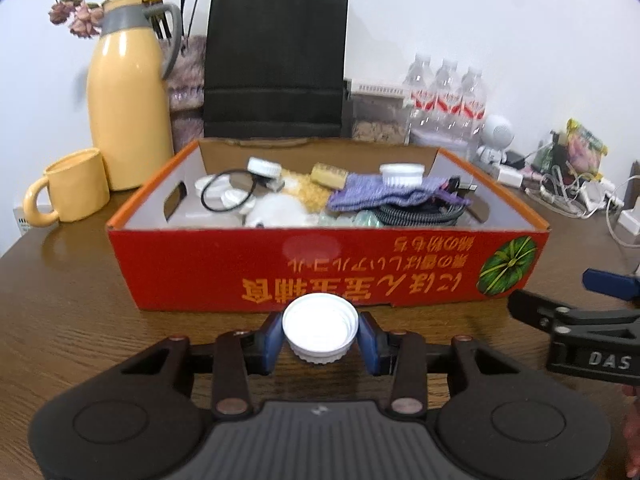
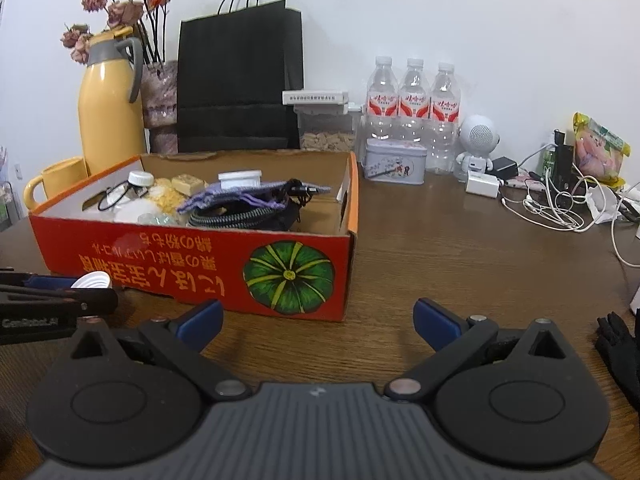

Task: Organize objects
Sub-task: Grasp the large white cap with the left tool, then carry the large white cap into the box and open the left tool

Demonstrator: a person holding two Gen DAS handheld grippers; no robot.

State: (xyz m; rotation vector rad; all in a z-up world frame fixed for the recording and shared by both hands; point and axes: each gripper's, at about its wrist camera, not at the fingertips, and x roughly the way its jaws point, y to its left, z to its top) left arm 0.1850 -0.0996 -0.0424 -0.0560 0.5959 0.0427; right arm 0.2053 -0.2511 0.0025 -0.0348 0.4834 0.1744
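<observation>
A white screw cap (image 1: 319, 330), open side up, sits low over the brown table between the blue pads of my left gripper (image 1: 321, 336), which is shut on it. The same cap (image 2: 91, 280) shows at the left edge of the right wrist view. Just behind it stands a red cardboard box (image 1: 200, 264) holding white lids (image 1: 401, 173), a purple cloth (image 1: 380, 196), a black cable and other small things. My right gripper (image 2: 318, 320) stands open with nothing between its fingers, in front of the box's pumpkin picture (image 2: 289, 276). One of its blue fingers (image 1: 608, 283) reaches in at the right.
A yellow jug (image 1: 128, 112) and yellow mug (image 1: 76, 188) stand left of the box. A black paper bag (image 1: 276, 64) and water bottles (image 2: 414, 96) line the wall. A tin (image 2: 395, 164), a white robot figure (image 2: 478, 140) and tangled cables (image 2: 556, 208) lie at the right. A black glove (image 2: 618, 348) lies nearby.
</observation>
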